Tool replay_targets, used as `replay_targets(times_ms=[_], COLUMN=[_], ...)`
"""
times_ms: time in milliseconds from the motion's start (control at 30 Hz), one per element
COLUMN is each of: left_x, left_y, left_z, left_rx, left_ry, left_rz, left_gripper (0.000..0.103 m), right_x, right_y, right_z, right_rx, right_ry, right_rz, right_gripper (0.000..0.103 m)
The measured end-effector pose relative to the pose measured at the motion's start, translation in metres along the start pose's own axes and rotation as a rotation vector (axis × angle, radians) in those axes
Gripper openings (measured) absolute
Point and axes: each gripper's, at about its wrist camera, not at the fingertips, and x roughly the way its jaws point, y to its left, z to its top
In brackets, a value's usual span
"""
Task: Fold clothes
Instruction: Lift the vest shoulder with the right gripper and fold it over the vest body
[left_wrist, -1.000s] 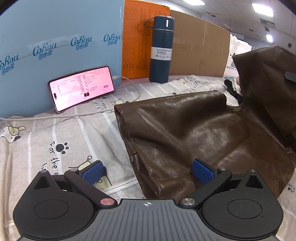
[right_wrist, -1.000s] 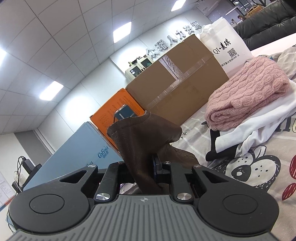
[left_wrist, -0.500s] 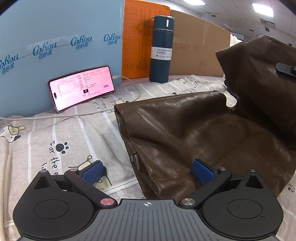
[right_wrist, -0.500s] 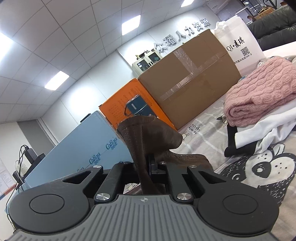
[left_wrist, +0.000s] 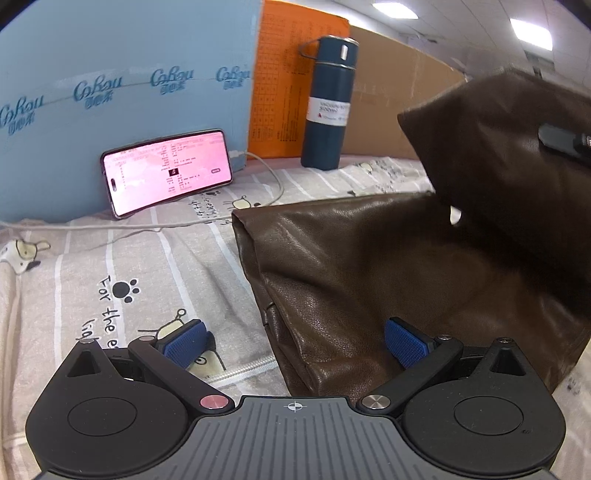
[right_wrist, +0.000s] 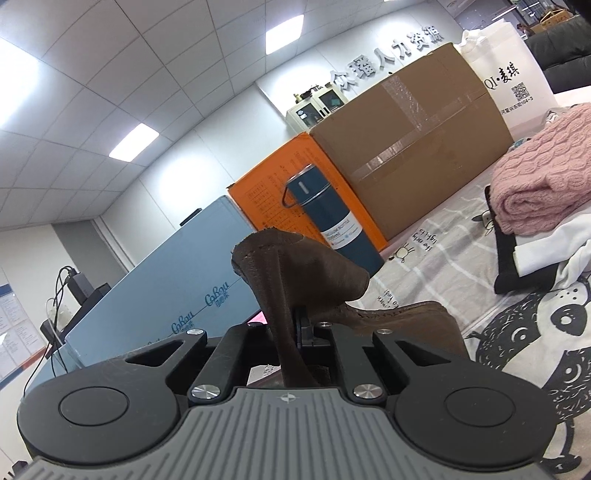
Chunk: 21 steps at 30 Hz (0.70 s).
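A brown leather garment (left_wrist: 369, 266) lies on the printed bedsheet (left_wrist: 110, 266). My left gripper (left_wrist: 295, 341) is open and low over the garment's near left corner; its right pad (left_wrist: 404, 345) rests on the leather and its left pad (left_wrist: 184, 341) is over the sheet. My right gripper (right_wrist: 291, 325) is shut on a raised edge of the garment (right_wrist: 295, 269), held up in the air. That lifted flap (left_wrist: 509, 162) hangs over the right side in the left wrist view, with a right gripper finger (left_wrist: 561, 140) on it.
A lit phone (left_wrist: 166, 170) leans on a blue box (left_wrist: 110, 92), with a cable (left_wrist: 266, 177) on the sheet. A dark blue flask (left_wrist: 328, 103) stands before orange and cardboard boxes (left_wrist: 391, 96). A pink knit (right_wrist: 546, 181) and white clothes (right_wrist: 546, 251) lie to the right.
My right gripper has carried the lifted edge of the garment leftward and higher, over the flat part. My left gripper has not moved.
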Motion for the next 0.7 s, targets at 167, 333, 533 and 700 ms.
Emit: replay_targets(times_ms=[167, 333, 533, 700], left_x=[-0.002, -0.004, -0.015, -0.028], left_y=[0.012, 0.022, 0.027, 0.03], left_z=[0.002, 0.003, 0.007, 0.012], left_rx=[-0.086, -0.16, -0.201, -0.213], left_ry=[-0.025, -0.047, -0.088, -0.124], left_rz=[-0.027, -0.054, -0.021, 0.019], left_gripper=[0.103, 0.103, 0.103, 0.103], right_x=[0.006, 0.011, 0.015, 0.016], right_y=[0.008, 0.016, 0.024, 0.028], right_z=[-0.008, -0.016, -0.027, -0.038], right_rx=[-0.004, -0.016, -0.036, -0.056], right_ry=[0.03, 0.067, 0.114, 0.156], right_rz=[0.033, 0.063, 0.082, 0.107], right_gripper=[0.006, 0.006, 0.006, 0.006])
